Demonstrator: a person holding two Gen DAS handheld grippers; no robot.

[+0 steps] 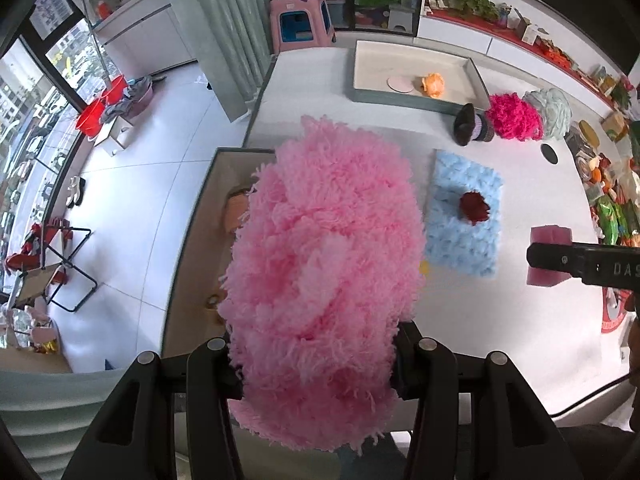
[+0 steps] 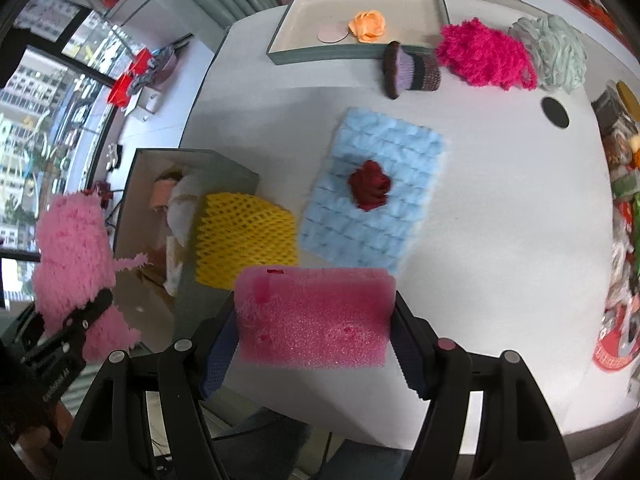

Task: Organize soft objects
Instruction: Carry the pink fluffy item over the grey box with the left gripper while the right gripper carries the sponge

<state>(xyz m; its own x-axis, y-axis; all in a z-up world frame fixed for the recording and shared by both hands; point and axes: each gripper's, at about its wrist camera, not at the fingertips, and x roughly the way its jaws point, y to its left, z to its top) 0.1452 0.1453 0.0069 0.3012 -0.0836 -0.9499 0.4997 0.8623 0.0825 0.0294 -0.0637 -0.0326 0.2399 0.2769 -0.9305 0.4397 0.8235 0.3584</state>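
My left gripper [image 1: 316,364] is shut on a big fluffy pink yarn ball [image 1: 324,280] and holds it above the near box [image 1: 192,248]. The ball also shows in the right wrist view [image 2: 72,256], left of that box [image 2: 136,200]. My right gripper [image 2: 314,336] is shut on a pink foam sponge [image 2: 316,316] and holds it above the white table [image 2: 500,240]. The sponge shows in the left wrist view [image 1: 548,240]. A yellow foam net [image 2: 244,240] lies over the box's right edge. A dark red rose [image 2: 370,184] sits on a blue fluffy mat [image 2: 372,220].
A far tray [image 2: 288,54] holds an orange flower [image 2: 368,26] and a pink disc [image 2: 332,34]. Next to it lie a knitted purple-brown cup [image 2: 412,70], a magenta yarn ball [image 2: 484,54] and a pale green pouf [image 2: 556,54]. Clutter lines the table's right edge.
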